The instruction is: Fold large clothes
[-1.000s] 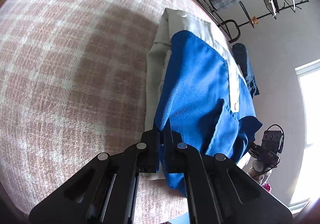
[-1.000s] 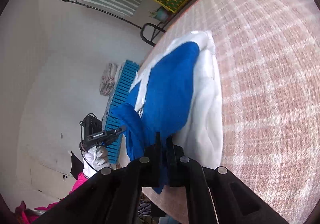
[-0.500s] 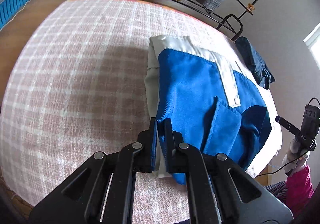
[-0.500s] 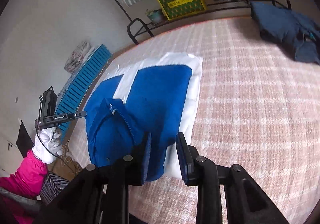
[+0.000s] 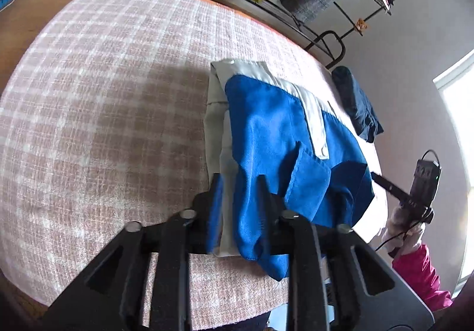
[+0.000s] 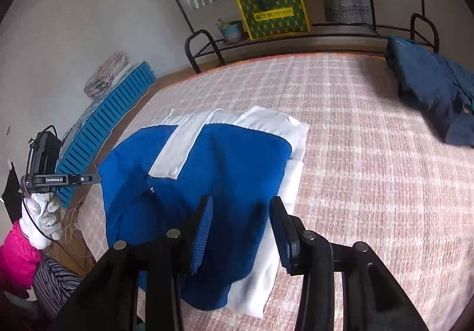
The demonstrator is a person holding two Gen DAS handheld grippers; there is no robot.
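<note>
Both grippers' jaws just opening, garment (image 5: 266, 123) near hem hidden behind fingers (image 6: 204, 221)

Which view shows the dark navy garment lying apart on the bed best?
The right wrist view: the navy garment appears large and nearly whole at the upper right. The left wrist view shows it smaller and foreshortened beyond the blue-and-white garment.

A yellow-green box (image 6: 274, 12) and a potted plant (image 6: 231, 30) sit on a black rack (image 6: 207, 46). A blue slatted crate (image 6: 109, 115) lies by the wall, perhaps with folded cloth (image 6: 105, 73) on it.
</note>
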